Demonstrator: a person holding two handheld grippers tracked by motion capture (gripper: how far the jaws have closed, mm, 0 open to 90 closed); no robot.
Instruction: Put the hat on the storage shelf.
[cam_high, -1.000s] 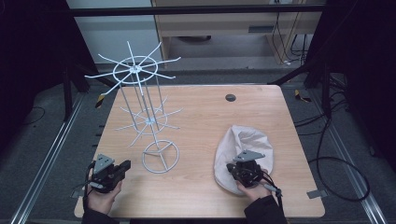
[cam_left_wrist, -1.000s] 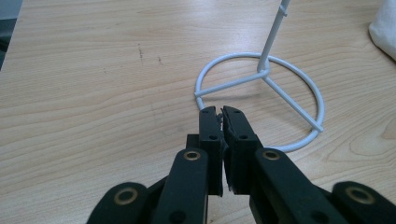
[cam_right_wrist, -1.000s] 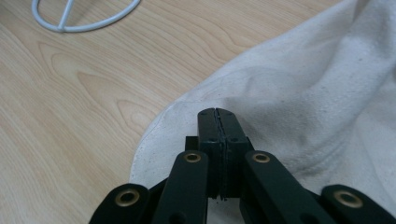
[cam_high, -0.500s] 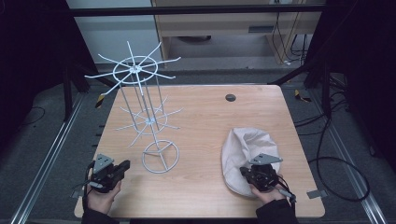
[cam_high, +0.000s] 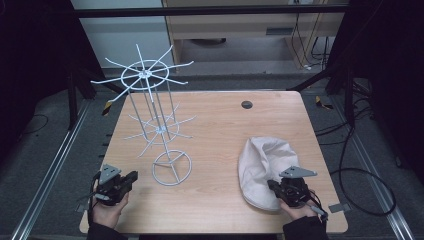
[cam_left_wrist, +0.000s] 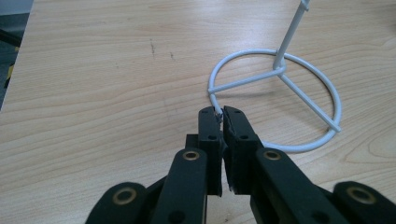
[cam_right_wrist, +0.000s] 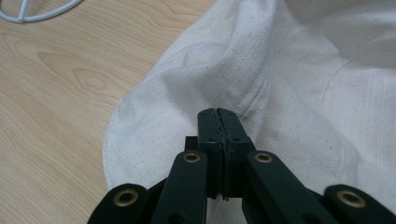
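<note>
I am looking down at a wooden table (cam_high: 215, 125) whose middle and far right are lying open, giving me the widest room to move. The white wire rack (cam_high: 150, 120) is standing on the left half, its ring base near the front edge, so that side is crowding my left gripper (cam_high: 131, 176). That gripper is sitting at the front left corner, jaws closed with nothing between them, tips pointing at the ring base just beyond them. In the left gripper view the tips (cam_left_wrist: 223, 112) are lining up with the near rim of the ring, and I cannot tell whether they are touching it.

The cream cloth hat (cam_high: 267, 162) is lying on the right half, close to the front and right edges. My right gripper (cam_high: 272, 186) is hovering over its near part, jaws pressed together and gripping nothing; its own view is showing the closed tips (cam_right_wrist: 218, 114) above the fabric (cam_right_wrist: 289, 93), at a shallow crease.
</note>
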